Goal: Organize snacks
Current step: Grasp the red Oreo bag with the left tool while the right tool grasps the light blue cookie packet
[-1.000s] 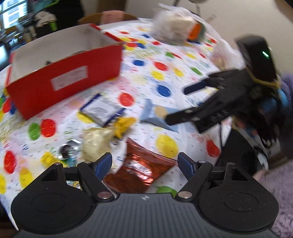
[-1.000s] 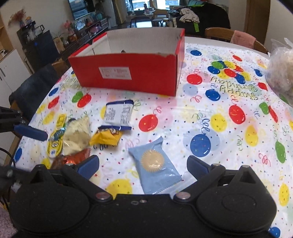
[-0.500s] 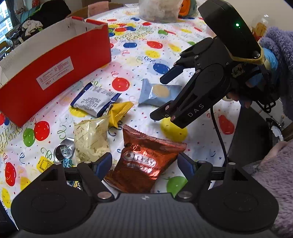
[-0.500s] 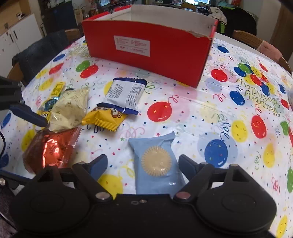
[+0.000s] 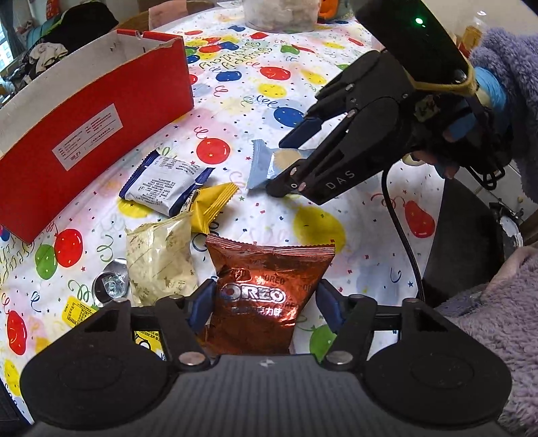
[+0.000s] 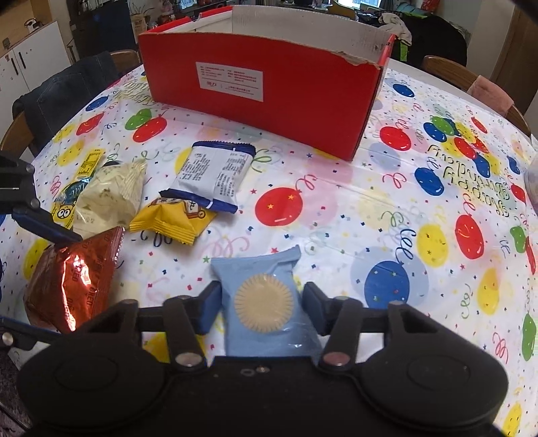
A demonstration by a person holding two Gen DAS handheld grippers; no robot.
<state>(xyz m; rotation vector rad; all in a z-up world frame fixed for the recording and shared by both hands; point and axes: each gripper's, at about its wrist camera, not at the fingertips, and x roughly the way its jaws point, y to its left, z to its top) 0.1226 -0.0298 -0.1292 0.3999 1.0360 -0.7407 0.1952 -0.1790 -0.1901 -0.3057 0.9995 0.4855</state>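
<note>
- Left gripper [image 5: 264, 304]: jaws closing, set either side of the red-brown Oreo packet [image 5: 265, 292]. Left pad looks to be touching the packet's edge; a sliver of gap shows at the right pad. Packet lies flat on the bench, not lifted.
- Right gripper [image 6: 260, 307]: jaws closing around the pale blue biscuit packet [image 6: 265, 302], which lies flat between them. Left pad at the wrapper's edge, right pad just beside it; firm pressure cannot be told.
- In the left wrist view the right gripper [image 5: 292, 161] comes in from the right, tips down on the blue packet [image 5: 269, 163], held by a hand [image 5: 450, 148] in a fluffy lilac sleeve [image 5: 507, 67].
- Just past the Oreo packet: a cream crinkled packet [image 5: 159, 259], touching a yellow packet [image 5: 210, 208]; a white-and-navy packet [image 5: 164, 183] overlaps the yellow one.
- A small silver-wrapped sweet [image 5: 112, 285] sits beside the cream packet, and a flat yellow sachet [image 5: 79, 309] near the bench's near edge.
- Red cardboard box [image 6: 269, 87], open top, white label on its side, stands further in on the bench, well apart from both packets.
- Bench [image 6: 336, 208] is covered with a white balloon-print cloth.
- A clear bag of pale food [image 5: 280, 13] stands at the far edge.
</note>
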